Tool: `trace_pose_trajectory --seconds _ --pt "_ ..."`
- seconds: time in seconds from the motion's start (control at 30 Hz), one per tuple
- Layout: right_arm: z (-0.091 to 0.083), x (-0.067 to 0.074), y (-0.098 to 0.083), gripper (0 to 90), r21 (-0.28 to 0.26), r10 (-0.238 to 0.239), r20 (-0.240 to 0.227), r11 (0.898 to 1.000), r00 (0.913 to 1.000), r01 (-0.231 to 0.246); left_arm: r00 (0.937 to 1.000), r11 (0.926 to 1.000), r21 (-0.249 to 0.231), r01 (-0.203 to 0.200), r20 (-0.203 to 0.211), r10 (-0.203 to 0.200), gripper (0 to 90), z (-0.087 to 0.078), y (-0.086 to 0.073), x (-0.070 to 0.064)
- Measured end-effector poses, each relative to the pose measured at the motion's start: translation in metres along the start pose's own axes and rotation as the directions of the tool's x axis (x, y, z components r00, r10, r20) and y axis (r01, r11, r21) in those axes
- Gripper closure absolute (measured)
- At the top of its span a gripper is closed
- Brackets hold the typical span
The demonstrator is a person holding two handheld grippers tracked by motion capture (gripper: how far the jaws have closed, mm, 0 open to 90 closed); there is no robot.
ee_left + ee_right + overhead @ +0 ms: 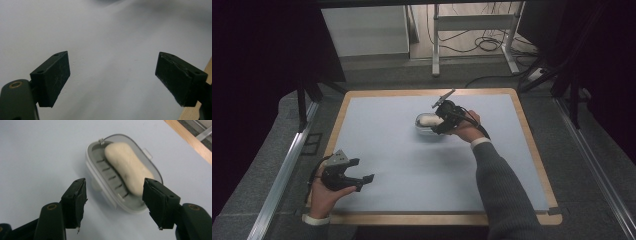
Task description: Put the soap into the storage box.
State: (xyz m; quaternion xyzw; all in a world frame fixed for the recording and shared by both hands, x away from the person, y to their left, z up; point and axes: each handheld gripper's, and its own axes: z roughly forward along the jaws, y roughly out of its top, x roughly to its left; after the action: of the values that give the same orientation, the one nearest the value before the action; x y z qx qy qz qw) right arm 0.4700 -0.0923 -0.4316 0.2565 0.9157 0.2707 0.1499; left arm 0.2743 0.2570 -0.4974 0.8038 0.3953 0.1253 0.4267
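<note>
Unmarked soap (128, 168), unlabelled dish (100, 173)

A cream soap bar (127, 167) lies in a grey, slotted soap dish (112, 187). The mat (412, 160) is pale blue, with a light wood border (432, 219).

I am counting one soap dish (110, 182) lying on the table (377, 130), and it is holding one bar of soap (127, 167). I am seeing two grippers: the left gripper (362, 174) and the right gripper (435, 121).
</note>
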Motion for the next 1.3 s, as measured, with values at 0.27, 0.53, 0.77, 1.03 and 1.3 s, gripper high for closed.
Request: trace_pose_trajectory --seconds 0.27,0.53,0.77,1.03,1.3 --pt "-0.026 0.003 -0.038 34.1 -0.07 0.054 0.022 0.996 0.9983 -0.053 1.0 1.0 0.003 0.0 -0.005 0.0 13.1 0.001 0.0 -0.001" --pt "-0.043 0.014 -0.084 32.4 -0.096 0.123 0.037 0.988 0.9917 -0.12 1.0 1.0 0.009 -0.002 -0.006 0.002 13.1 0.002 0.0 -0.001" --pt "-0.05 0.025 -0.124 31.5 -0.129 0.166 0.038 0.979 0.9854 -0.16 1.0 0.9999 0.015 -0.003 -0.004 0.003 13.1 0.005 0.0 -0.002" --pt "-0.055 0.033 -0.154 31.5 -0.147 0.209 0.024 0.968 0.9776 -0.203 1.0 0.9998 0.017 -0.003 -0.008 0.004 13.1 0.004 0.0 -0.002" --pt "-0.052 0.033 -0.168 31.5 -0.138 0.227 0.04 0.966 0.9731 -0.22 0.9999 0.9998 0.02 -0.005 -0.012 0.005 13.1 0.004 0.0 -0.001"
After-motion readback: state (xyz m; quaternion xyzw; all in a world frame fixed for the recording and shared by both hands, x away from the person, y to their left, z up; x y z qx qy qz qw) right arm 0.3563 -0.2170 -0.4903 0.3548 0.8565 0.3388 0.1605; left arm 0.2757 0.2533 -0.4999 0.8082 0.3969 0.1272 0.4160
